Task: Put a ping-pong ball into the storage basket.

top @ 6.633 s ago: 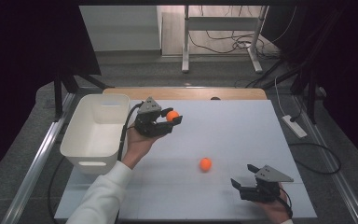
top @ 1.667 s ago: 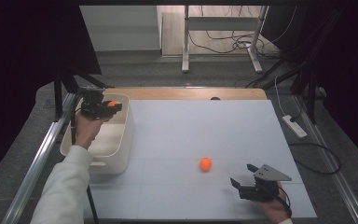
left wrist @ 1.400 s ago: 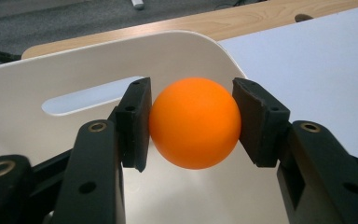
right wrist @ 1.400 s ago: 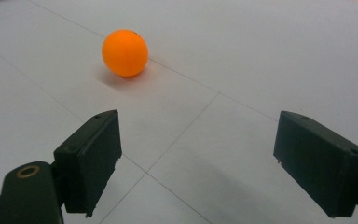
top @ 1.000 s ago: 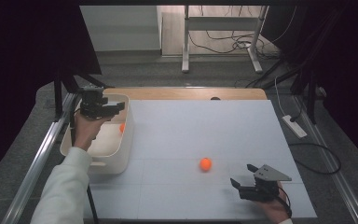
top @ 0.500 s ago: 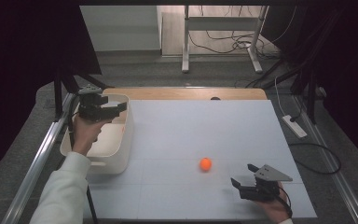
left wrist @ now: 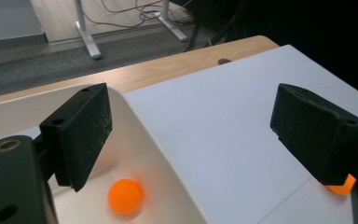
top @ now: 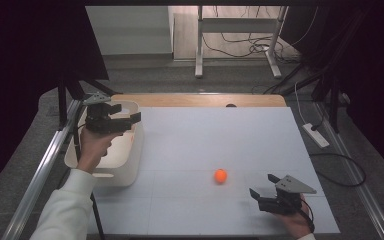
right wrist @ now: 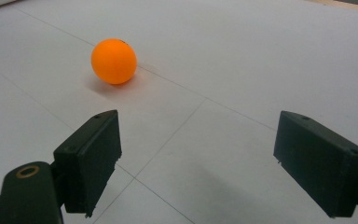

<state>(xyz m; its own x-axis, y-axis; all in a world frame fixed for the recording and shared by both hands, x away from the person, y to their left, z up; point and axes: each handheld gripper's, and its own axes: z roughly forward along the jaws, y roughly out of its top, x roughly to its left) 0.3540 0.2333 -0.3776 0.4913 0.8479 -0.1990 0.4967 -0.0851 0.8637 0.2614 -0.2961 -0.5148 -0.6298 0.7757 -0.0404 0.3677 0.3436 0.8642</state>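
Observation:
My left gripper (top: 127, 115) hovers above the right side of a white bin (top: 136, 150) at the table's left. Its jaws have just been opening and stand open with nothing between them. In the left gripper view, the left gripper (left wrist: 198, 121) looks over the bin's rim (left wrist: 140, 121), and an orange ball (left wrist: 126, 196) lies on the bin's floor. A second orange ball (top: 220, 175) rests on the white table, and it also peeks out behind a jaw as the ball (left wrist: 341, 187). My right gripper (top: 257, 199) sits open near the front right, with that ball (right wrist: 113, 60) ahead and to the left of the right gripper (right wrist: 200, 158).
A white sheet (top: 205, 130) covers the table, with a wooden strip (top: 200, 100) along the far edge. A metal rail (top: 40, 175) runs down the left side beside the bin. Cables and a power strip (top: 316, 135) lie on the floor to the right.
The left gripper carried an orange ball from the table to the bin and let it go. Its jaws opened wider as it drifted right and slightly up. The right gripper stayed still.

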